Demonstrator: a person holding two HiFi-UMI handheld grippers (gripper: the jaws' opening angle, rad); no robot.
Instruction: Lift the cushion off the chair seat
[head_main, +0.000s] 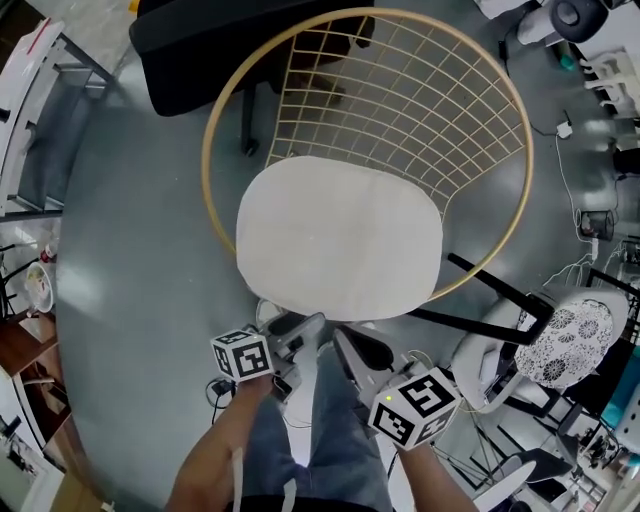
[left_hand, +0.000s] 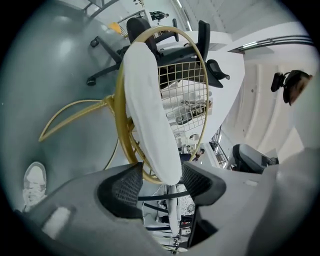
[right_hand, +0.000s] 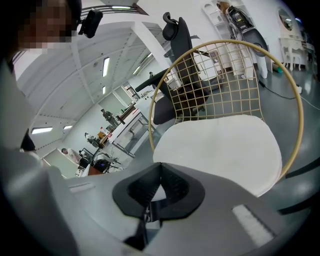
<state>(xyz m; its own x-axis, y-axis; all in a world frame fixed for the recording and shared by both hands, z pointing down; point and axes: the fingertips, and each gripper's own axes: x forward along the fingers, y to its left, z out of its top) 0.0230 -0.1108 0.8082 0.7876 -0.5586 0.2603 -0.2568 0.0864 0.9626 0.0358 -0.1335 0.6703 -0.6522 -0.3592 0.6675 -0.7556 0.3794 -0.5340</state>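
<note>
A white rounded cushion (head_main: 340, 235) lies flat on the seat of a gold wire chair (head_main: 215, 130). Both grippers hover at the cushion's near edge. My left gripper (head_main: 300, 328) is open; in the left gripper view the cushion (left_hand: 150, 110) and the chair's gold rim (left_hand: 120, 95) stand on edge, and the cushion's near edge sits between the spread jaws (left_hand: 162, 179) without the pads pressing on it. My right gripper (head_main: 345, 340) is shut, its tips (right_hand: 160, 169) meeting with nothing between them, just short of the cushion (right_hand: 220, 142).
A black office chair (head_main: 200, 50) stands behind the wire chair. At the right are a white chair with a patterned seat (head_main: 575, 335) and floor cables (head_main: 575, 200). Shelving (head_main: 30, 120) lines the left side. My legs in jeans (head_main: 320, 440) are below the grippers.
</note>
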